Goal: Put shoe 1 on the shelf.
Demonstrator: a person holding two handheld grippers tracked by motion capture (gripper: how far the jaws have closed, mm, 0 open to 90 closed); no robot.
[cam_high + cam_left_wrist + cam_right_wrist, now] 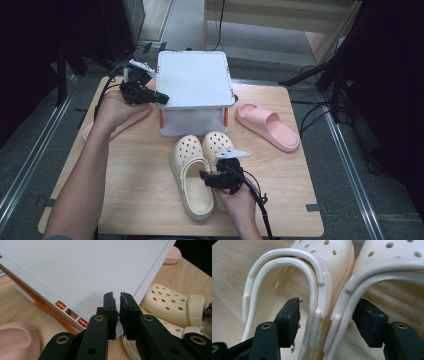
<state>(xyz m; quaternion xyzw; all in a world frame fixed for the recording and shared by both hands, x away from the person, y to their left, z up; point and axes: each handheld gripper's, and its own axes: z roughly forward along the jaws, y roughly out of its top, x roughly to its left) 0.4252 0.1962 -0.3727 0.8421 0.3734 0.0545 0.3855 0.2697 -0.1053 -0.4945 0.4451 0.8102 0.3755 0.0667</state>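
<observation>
Clogs, a cream pair (pixel 192 172), lay side by side at the near middle of the table (pixel 140 190), heels toward me, with bare wood to their left and right and only a short strip before the near edge. I had my right gripper (pixel 324 320) spread wide over their adjoining inner walls, one jaw inside each shoe. The pads did not press on the straps, so nothing was grasped. Beyond the toes stood the white box (pixel 192 120), its lid (pixel 195 80) closing off the middle of the table. My left gripper (pixel 117 315) sat at the lid's left front corner, jaws nearly clenched on that edge. One pink slide (pixel 267 125) lay right of the box near the table's right edge. Another (pixel 120 122) lay under my left hand (pixel 115 110).
</observation>
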